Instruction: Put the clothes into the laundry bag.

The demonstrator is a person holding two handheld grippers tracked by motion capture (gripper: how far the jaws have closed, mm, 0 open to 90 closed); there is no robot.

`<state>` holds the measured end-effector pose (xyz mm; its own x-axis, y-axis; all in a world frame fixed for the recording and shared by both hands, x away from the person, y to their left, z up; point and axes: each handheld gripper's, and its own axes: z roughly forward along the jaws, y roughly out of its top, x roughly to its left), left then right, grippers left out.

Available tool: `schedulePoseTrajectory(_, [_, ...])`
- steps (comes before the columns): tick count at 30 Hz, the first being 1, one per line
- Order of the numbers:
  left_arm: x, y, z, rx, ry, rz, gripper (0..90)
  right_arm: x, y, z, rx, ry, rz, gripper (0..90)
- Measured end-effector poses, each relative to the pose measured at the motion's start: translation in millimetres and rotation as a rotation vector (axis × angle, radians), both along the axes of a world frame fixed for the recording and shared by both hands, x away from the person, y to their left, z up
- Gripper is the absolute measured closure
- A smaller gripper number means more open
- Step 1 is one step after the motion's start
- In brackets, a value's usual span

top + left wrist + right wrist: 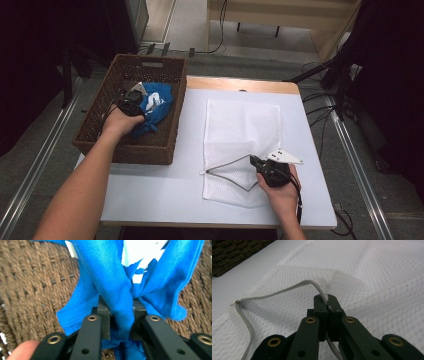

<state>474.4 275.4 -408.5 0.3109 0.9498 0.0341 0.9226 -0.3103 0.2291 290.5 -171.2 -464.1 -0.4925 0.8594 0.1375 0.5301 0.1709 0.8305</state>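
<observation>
inside woven wicker basket (pixel 102 107), crumpled blue cotton shirt (pixel 112 287), white mesh bag (pixel 240 130)

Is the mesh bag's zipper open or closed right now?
Open. The right hand-held gripper pinches the zipper edge of the white mesh bag and lifts it, so the mouth gapes in a triangle.

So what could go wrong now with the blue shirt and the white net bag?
The left gripper pinches only one bunched fold of the blue cotton shirt, so it might slip back into the brown wicker basket. The right gripper holds the white mesh laundry bag by its zipper edge, which could slip free.
</observation>
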Motion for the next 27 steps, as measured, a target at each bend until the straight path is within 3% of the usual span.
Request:
schedulePoseTrajectory(3, [-1.2,-1.1,1.7,-0.019,-0.022,-0.020,51.1,0.6,0.8,-0.7,-0.005,0.004,0.000,89.2])
schedulePoseTrajectory(5, [-0.7,-1.3,4.4,-0.070,-0.034,-0.016,35.6,0.5,0.9,-0.5,-0.005,0.004,-0.001,89.2])
schedulePoseTrajectory(7, [0.6,-1.8,7.5,-0.153,-0.042,0.005,19.8,0.3,0.8,-0.1,-0.002,0.002,-0.002,89.2])
schedulePoseTrajectory(8, [1.1,-2.3,9.1,-0.188,-0.045,0.015,15.8,0.1,0.7,0.1,-0.002,0.002,-0.002,89.2])
schedulePoseTrajectory(10, [1.6,-6.0,11.6,-0.193,-0.061,0.013,12.4,-0.3,0.4,0.5,-0.002,0.000,0.001,89.1])
schedulePoseTrajectory(18, [4.3,-24.2,0.6,-0.070,-0.064,-0.040,4.9,-0.5,-0.7,0.9,0.003,0.002,-0.002,89.0])
schedulePoseTrajectory(20, [6.1,-26.5,-6.7,-0.010,-0.048,-0.033,4.8,-0.2,-0.9,0.7,0.003,0.001,-0.002,89.0])
schedulePoseTrajectory(22, [8.1,-26.3,-14.9,0.044,-0.004,-0.018,4.8,0.1,-1.2,0.5,0.002,0.002,-0.001,88.9])
schedulePoseTrajectory(24, [10.1,-23.6,-21.6,0.055,0.045,0.003,4.8,0.3,-1.3,0.2,0.001,0.002,0.000,88.9])
schedulePoseTrajectory(27, [12.0,-21.0,-22.0,0.044,0.033,0.019,3.5,0.5,-1.2,-0.2,0.003,0.003,-0.002,88.9])
